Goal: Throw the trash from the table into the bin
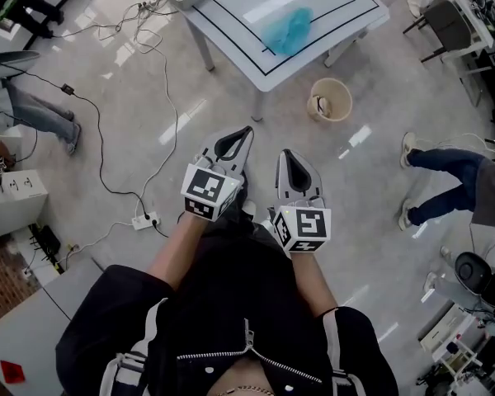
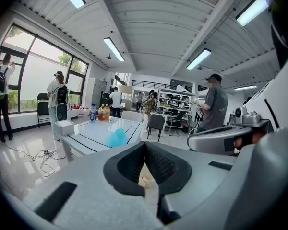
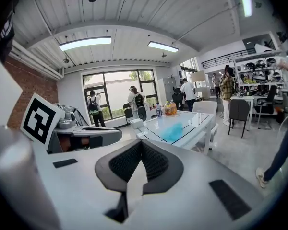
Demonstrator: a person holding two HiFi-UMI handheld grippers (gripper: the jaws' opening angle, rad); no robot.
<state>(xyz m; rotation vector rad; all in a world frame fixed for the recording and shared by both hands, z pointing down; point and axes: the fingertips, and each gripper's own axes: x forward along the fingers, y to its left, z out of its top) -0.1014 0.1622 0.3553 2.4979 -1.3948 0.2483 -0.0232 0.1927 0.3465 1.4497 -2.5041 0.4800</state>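
Open floor [image 1: 148,130] separates the closed, empty left gripper [image 1: 246,130] and right gripper [image 1: 285,153] from the table [image 1: 239,23] corner at 12 o'clock. The blue trash [image 1: 289,27] lies lengthwise toward 1 o'clock.

A: The white square table [image 1: 338,7] has a glossy, glass-like top, and the pale grey floor [image 1: 190,114] is polished too.
B: The crumpled blue bag [image 1: 287,27] looks like thin plastic. The round beige bin [image 1: 344,97] looks like smooth plastic.

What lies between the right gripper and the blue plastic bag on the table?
Head view: only bare floor and the table edge separate the right gripper from the blue plastic bag; the bin stands right of that line.
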